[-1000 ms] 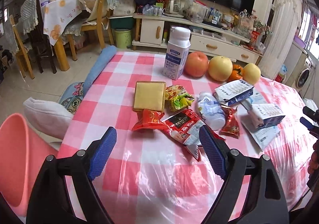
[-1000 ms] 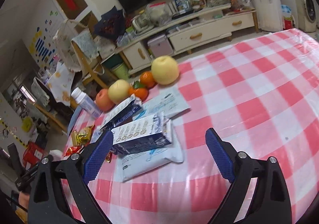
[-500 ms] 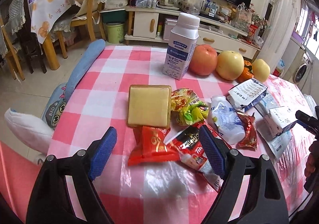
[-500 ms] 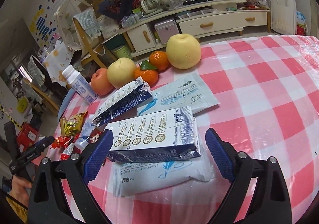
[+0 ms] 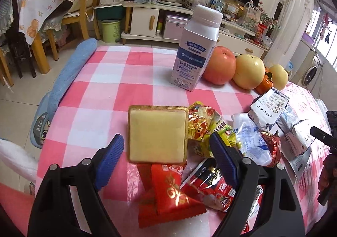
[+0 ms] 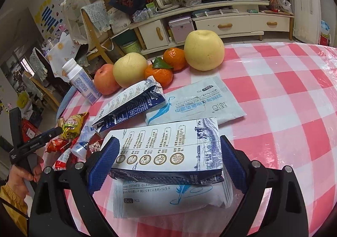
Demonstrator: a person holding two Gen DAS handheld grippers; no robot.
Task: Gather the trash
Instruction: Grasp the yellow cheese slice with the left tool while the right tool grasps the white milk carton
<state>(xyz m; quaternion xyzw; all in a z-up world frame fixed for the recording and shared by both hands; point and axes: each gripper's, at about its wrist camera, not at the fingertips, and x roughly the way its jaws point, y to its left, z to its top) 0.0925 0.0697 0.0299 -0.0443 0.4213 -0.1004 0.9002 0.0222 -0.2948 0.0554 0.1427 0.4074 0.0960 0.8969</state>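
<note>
Trash: a red wrapper (image 5: 168, 190) low in the left wrist frame, right between the wide-open pads of the left hand-held gripper (image 5: 166, 161), nothing gripped; jaws just been closing a little. Long side pointing up the frame. Just past it, a gold packet (image 5: 158, 135) flat on the surface (image 5: 118, 72).

Milk carton (image 6: 168, 152) lying crosswise between the open pads of the right hand-held gripper (image 6: 168, 165), not squeezed yet. Probably one grab for each hand.

Green bin (image 5: 110, 30) on the floor, upper left; inside hidden.
</note>
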